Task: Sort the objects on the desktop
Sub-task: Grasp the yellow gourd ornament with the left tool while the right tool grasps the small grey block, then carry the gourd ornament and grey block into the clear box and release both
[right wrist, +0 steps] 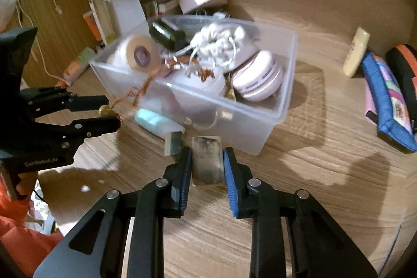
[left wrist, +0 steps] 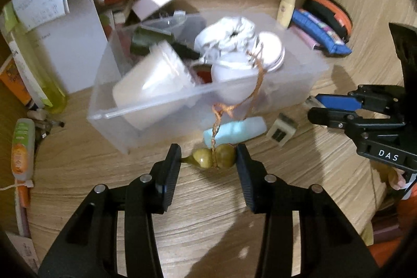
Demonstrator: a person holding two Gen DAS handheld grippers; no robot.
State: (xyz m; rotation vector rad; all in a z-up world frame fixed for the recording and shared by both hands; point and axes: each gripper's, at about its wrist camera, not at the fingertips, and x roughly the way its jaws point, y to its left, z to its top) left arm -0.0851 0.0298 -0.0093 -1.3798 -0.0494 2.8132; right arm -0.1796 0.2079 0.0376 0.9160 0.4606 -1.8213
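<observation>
A clear plastic bin (left wrist: 166, 106) on the wooden desk holds white pots, a white cloth bundle, a dark green bottle and a pink round case (right wrist: 258, 74). My left gripper (left wrist: 208, 160) is shut on a small olive gourd charm (left wrist: 213, 159). Its orange cord (left wrist: 256, 74) trails up into the bin. The left gripper also shows in the right wrist view (right wrist: 109, 112). My right gripper (right wrist: 207, 163) is shut on a small grey block (right wrist: 207, 160) just in front of the bin (right wrist: 260, 121); it also shows in the left wrist view (left wrist: 312, 107).
A light blue bottle (left wrist: 234, 133) and a small cream stamp (left wrist: 282, 129) lie in front of the bin. A white folder (left wrist: 75, 43), books and tubes stand at the left. A cream tube (left wrist: 285, 11), blue pencil case (left wrist: 320, 34) and black-orange pouch (left wrist: 331, 14) lie at the right.
</observation>
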